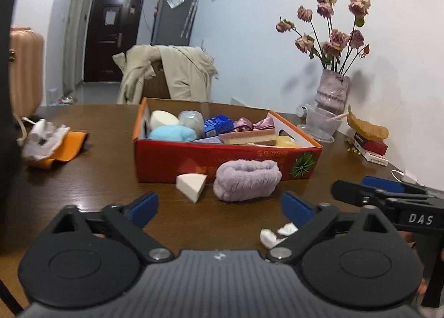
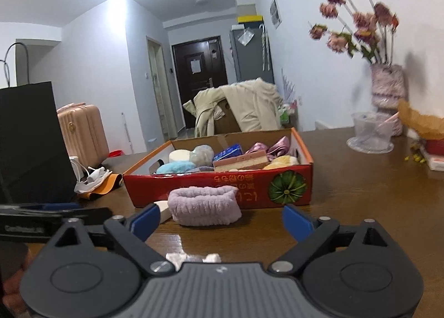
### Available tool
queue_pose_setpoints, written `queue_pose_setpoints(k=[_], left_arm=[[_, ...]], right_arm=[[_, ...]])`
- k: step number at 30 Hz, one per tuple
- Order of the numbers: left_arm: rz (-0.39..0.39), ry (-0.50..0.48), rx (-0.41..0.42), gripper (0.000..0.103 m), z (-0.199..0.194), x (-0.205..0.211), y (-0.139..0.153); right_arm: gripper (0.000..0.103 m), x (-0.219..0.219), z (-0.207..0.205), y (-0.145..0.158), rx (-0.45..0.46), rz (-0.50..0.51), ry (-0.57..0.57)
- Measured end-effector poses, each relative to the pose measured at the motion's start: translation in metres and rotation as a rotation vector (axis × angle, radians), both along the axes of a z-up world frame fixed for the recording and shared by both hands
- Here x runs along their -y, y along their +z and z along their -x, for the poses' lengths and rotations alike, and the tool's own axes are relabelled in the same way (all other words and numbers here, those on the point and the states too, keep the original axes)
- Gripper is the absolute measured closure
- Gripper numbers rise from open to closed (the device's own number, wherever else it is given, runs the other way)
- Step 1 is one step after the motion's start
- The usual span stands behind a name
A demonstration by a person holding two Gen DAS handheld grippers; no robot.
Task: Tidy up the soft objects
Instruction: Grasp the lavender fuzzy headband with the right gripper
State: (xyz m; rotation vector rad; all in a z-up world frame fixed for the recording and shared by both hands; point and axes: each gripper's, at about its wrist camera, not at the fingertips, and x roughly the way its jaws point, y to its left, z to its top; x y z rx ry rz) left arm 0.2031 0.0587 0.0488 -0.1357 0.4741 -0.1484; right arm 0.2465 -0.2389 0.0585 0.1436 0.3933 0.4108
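Each tool is black plastic with a grey ribbed body bearing a small pale mark at its front edge. Two round black housings with raised discs flank it, joined by black link bars on silver screws. The left gripper (image 1: pixel 219 207) and the right gripper (image 2: pixel 220 221) carry blue pads (image 1: pixel 143 205). White letters "DAS" mark the right gripper's side in the left view.

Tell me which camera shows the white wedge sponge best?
The left wrist view: the white wedge sponge lies whole on the table beside the purple towel. In the right wrist view, a gripper finger hides most of it.
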Motion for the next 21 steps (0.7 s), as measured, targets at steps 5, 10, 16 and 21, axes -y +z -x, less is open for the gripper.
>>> queue_pose_setpoints(k=[5,10,16,21], left_arm=[[0.023,-0.008,-0.052,0.028,-0.048,0.006,-0.006],[0.143,0.021,-0.130,0.048,-0.089,0.001,-0.018],[0.239,-0.020,-0.212,0.075,-0.119,0.000,-0.037],[0.251,-0.037,-0.198,0.085,-0.115,-0.002,-0.033]], right_arm=[[0.017,-0.008,-0.047,-0.006,-0.077,-0.041,0.038],[0.033,-0.013,-0.100,-0.020,-0.188,-0.095,0.042],[0.078,-0.025,-0.145,-0.037,-0.276,-0.102,0.070],[0.094,-0.027,-0.138,-0.039,-0.275,-0.093,0.097]])
